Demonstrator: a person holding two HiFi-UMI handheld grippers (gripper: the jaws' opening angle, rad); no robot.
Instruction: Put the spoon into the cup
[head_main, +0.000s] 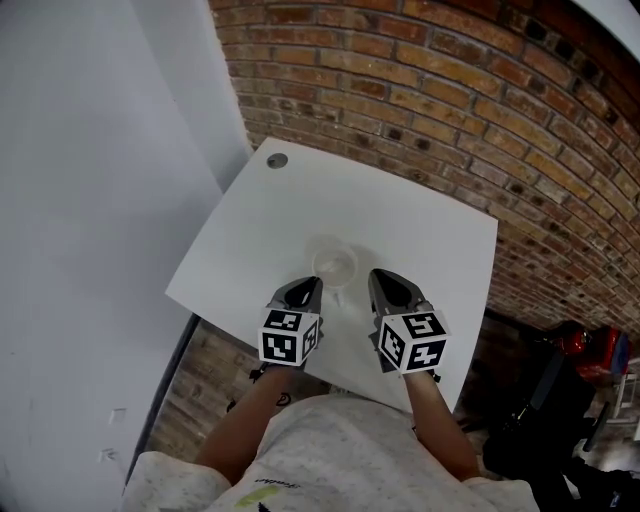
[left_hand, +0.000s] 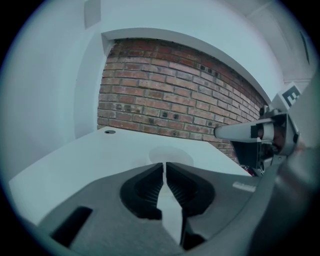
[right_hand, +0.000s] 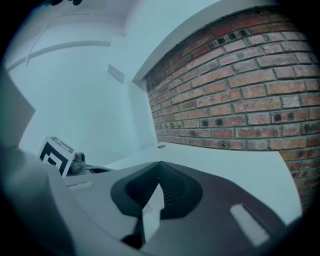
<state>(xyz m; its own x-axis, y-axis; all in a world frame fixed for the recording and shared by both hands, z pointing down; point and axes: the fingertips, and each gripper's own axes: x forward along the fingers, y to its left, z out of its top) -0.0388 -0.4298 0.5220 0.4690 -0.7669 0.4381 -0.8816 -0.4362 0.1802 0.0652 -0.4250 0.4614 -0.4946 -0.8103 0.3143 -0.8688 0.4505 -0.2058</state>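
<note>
We hold both grippers low over the near part of the white table (head_main: 420, 215). The left gripper (left_hand: 164, 166) has its jaws drawn in to a thin slit with nothing in it. The right gripper (right_hand: 160, 165) has its tips touching and is likewise empty. The clear cup (head_main: 335, 264) stands upright just beyond both. What may be the spoon (head_main: 341, 298), a small pale shape too faint to be sure of, lies on the table between the grippers.

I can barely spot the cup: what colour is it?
The cup is clear, nearly colourless, on a white table; best in the head view.
</note>
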